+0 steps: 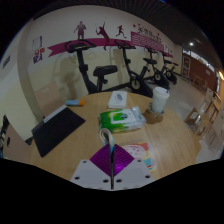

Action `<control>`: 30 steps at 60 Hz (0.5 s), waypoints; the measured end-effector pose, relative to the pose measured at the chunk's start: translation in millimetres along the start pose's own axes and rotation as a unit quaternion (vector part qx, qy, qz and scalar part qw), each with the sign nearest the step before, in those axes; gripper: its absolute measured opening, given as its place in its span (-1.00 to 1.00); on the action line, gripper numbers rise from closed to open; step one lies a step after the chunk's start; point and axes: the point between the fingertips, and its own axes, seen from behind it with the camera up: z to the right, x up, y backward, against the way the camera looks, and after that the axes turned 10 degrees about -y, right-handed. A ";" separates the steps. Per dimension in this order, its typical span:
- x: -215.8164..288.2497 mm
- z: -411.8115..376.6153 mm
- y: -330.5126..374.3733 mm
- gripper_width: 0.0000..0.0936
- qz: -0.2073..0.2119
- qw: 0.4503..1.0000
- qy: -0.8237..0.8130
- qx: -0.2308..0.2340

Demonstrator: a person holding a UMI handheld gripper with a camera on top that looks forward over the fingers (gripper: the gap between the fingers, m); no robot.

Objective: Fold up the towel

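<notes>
A dark grey towel (56, 128) lies flat on the round wooden table (85, 145), left of and beyond my fingers. My gripper (111, 150) hangs above the near part of the table, well apart from the towel. Its purple pads (104, 163) press together in one line. I see nothing held between them.
A green and white wipes pack (120, 120) lies mid-table, with a white box (118, 98) and a small blue item (75, 103) behind it. A white cup (160, 98) and a brown item (152, 115) stand right. A colourful printed item (136, 152) lies by my fingers. Exercise bikes (105, 75) stand beyond the table.
</notes>
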 end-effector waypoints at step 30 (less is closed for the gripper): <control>-34.7 134.3 -61.6 -0.94 -0.024 0.998 0.055 -0.016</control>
